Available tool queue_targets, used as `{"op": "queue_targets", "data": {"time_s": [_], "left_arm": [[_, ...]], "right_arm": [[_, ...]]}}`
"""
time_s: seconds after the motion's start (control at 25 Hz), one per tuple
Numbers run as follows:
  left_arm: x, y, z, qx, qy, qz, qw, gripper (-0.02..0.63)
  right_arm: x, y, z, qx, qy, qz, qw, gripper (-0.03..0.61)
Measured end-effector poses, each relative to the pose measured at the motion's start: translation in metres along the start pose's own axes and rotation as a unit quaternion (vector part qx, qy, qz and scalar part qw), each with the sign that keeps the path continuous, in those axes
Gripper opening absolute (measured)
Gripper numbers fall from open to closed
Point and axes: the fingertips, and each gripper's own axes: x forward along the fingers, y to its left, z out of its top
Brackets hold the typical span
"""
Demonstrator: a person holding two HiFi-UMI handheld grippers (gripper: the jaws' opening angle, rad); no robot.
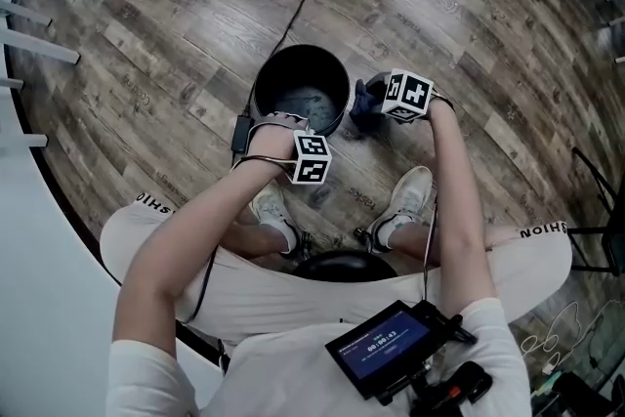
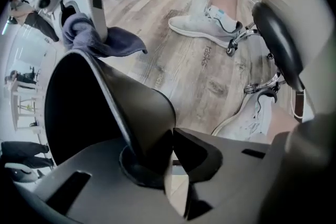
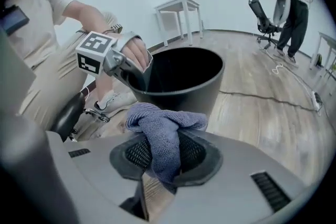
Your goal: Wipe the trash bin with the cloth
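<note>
Left gripper (image 2: 169, 150) fingers (image 2: 202, 150) clamp the trash bin (image 2: 137, 107) rim — right gripper (image 3: 160, 165) fingers (image 3: 197, 152) grip cloth (image 3: 164, 131).

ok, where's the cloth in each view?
Head view: cloth just right of the trash bin.
Left gripper view: upper left, above the bin's rim.
Right gripper view: centre, clamped between the jaws.
Shared landmark: the black trash bin.

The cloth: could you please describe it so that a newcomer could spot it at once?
A black bin stands on the wood floor before the person's feet. Beside its rim, the right gripper pinches the cloth: blue-grey, soft and crumpled, unlike the hard, smooth bin.
</note>
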Motion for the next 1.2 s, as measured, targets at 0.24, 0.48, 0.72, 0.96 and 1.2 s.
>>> {"op": "queue_targets", "data": {"time_s": [0.24,0.48,0.72,0.96,1.2], "left_arm": [[-0.004,-0.001,0.015,-0.022,-0.01,-0.017,0.9996,0.048],[-0.005,0.0,0.019,-0.021,-0.018,-0.023,0.9994,0.048],[-0.007,0.0,0.024,-0.025,-0.032,-0.027,0.9988,0.048],[-0.008,0.001,0.025,-0.025,-0.042,-0.022,0.9986,0.049],[-0.006,0.003,0.025,-0.03,-0.039,-0.009,0.9988,0.064]], "right_arm": [[-0.002,0.0,0.021,-0.05,0.012,-0.018,0.999,0.103],[0.046,-0.009,-0.016,-0.061,0.074,-0.002,0.995,0.103],[0.116,-0.023,-0.06,-0.047,0.096,0.023,0.994,0.103],[0.171,-0.024,-0.101,0.003,0.104,0.005,0.995,0.103],[0.163,-0.026,-0.101,0.024,0.101,-0.026,0.994,0.103]]}}
